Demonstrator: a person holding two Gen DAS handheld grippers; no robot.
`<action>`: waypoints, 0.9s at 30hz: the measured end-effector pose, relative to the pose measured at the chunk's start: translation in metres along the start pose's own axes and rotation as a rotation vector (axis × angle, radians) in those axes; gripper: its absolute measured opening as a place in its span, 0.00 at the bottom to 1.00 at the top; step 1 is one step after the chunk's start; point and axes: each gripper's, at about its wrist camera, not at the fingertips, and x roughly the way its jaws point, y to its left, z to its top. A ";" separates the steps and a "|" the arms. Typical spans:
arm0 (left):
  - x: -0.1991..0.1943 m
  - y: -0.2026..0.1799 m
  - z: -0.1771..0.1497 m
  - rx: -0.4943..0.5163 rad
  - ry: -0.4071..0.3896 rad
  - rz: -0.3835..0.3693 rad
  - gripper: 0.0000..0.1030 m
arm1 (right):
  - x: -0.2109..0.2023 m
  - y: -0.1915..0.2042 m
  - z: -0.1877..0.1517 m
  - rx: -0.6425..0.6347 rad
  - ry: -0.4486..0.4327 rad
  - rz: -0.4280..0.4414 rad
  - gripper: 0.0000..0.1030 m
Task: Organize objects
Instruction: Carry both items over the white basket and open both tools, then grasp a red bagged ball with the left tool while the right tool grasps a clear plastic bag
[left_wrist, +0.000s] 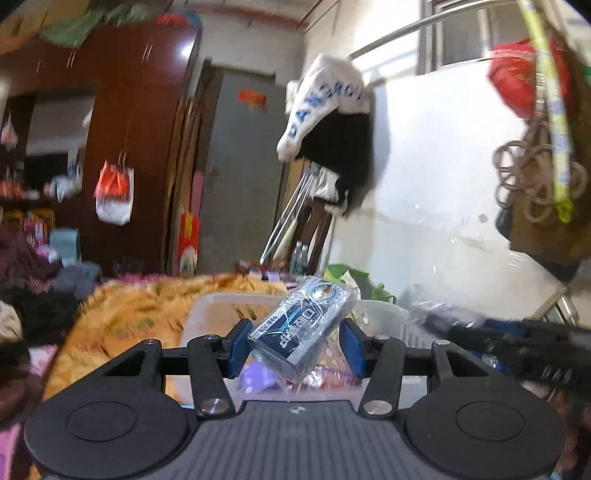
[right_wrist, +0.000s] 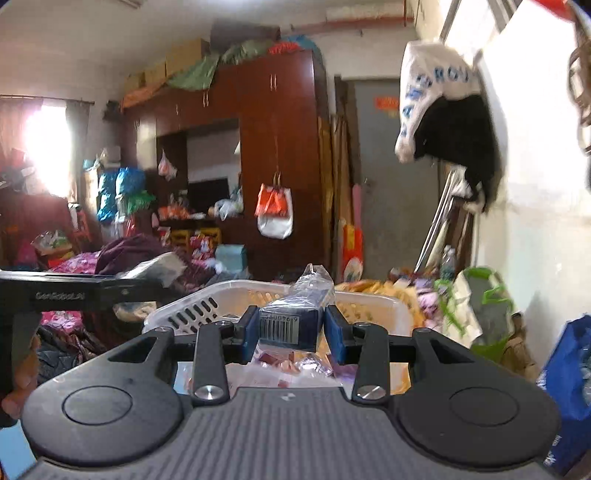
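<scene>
each gripper clamps a wrapped box above the basket
left gripper (left_wrist: 295, 345) grips a dark box (left_wrist: 301, 326); right gripper (right_wrist: 291, 332) grips a barcoded box (right_wrist: 288, 326); the white basket (right_wrist: 221, 295) holds pink packets (right_wrist: 295, 365).

1. Daylight fills the room; in the right wrist view a window (right_wrist: 44, 147) at the far left is blown out to white glare.
2. The wardrobe (left_wrist: 140, 122) carries small bright reflections on its glossy doors.
3. The left wrist view is smeared with motion blur, worst on the orange blanket (left_wrist: 140, 314).
4. Both views bend at the edges, with dark rounded corners.
5. Hanging clothes (left_wrist: 332, 122) cast a soft shadow on the white wall.
</scene>
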 end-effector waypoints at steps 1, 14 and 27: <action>0.012 0.001 0.003 -0.014 0.023 -0.007 0.54 | 0.009 -0.001 0.000 -0.012 0.013 -0.007 0.41; -0.030 0.016 -0.046 0.048 0.009 0.111 0.90 | -0.056 0.018 -0.080 -0.051 0.065 0.073 1.00; 0.025 0.062 -0.092 -0.051 0.264 0.242 0.83 | -0.033 0.025 -0.138 -0.014 0.339 0.199 0.53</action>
